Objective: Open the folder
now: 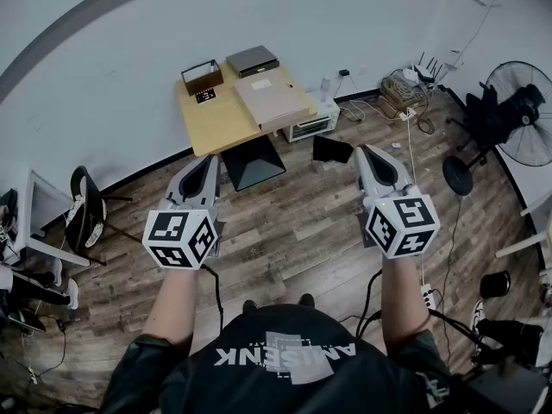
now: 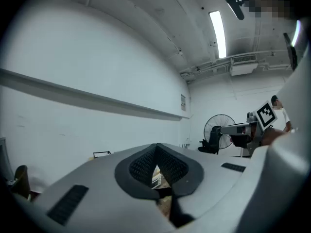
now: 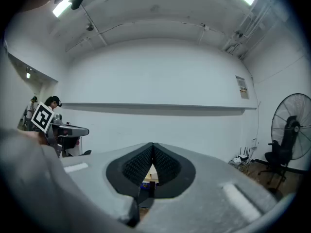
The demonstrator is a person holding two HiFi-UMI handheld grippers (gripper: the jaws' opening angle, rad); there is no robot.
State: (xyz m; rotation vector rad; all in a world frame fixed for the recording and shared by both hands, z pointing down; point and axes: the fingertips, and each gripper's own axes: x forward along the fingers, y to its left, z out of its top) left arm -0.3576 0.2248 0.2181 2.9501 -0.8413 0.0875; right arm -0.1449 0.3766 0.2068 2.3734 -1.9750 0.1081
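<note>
The folder (image 1: 274,100) is a flat beige case lying shut on a small wooden table (image 1: 211,126) against the far wall. I stand well back from it on the wooden floor. My left gripper (image 1: 207,159) and right gripper (image 1: 363,150) are held level at waist height, both pointing toward the table, an arm's width apart. In the left gripper view the left gripper (image 2: 156,147) has its ribbed pads closed together with nothing between them. The right gripper (image 3: 152,146) is shut and empty in the same way. Neither touches anything.
On the table beside the folder are a dark open-topped box (image 1: 202,76) and a grey flat device (image 1: 252,59). A black panel (image 1: 253,162) and a white appliance (image 1: 310,127) stand below it. Cables and a standing fan (image 1: 522,115) are at the right, chairs (image 1: 86,210) at the left.
</note>
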